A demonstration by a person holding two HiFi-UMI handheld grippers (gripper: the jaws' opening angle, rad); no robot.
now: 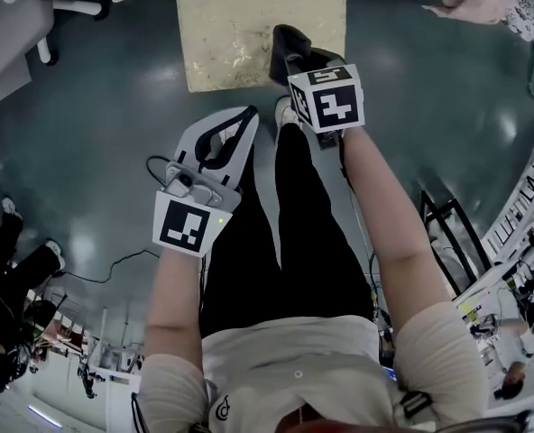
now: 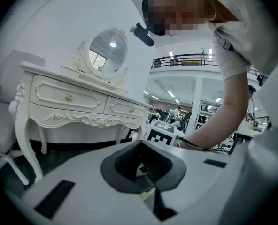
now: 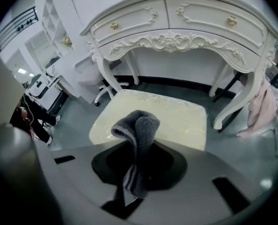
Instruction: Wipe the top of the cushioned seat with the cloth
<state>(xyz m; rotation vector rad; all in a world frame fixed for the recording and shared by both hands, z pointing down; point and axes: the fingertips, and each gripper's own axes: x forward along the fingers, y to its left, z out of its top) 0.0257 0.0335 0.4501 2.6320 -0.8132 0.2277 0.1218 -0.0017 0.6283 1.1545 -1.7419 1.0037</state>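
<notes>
cloth [image 3: 138,130]: dark grey, thick-piled, folded over on itself. it sits low of centre in the right gripper view and just right of centre near the top of the head view, over the lower right part of the cushioned seat [image 1: 231,25]. whether it touches the cushion cannot be told. judged light, soft and limp, so it is best taken by a bunched fold, leaving a free pad to press flat. the pale cream seat top looks padded and likely to yield under pressure. right gripper [image 3: 135,175]: fingers pinched on the cloth's lower end. left gripper [image 1: 240,120]: lower left of centre in the head view, off the seat and over the floor [image 1: 114,106], fingers drawn together with nothing between them. white dressing table [image 3: 176,18] stands behind the seat.
</notes>
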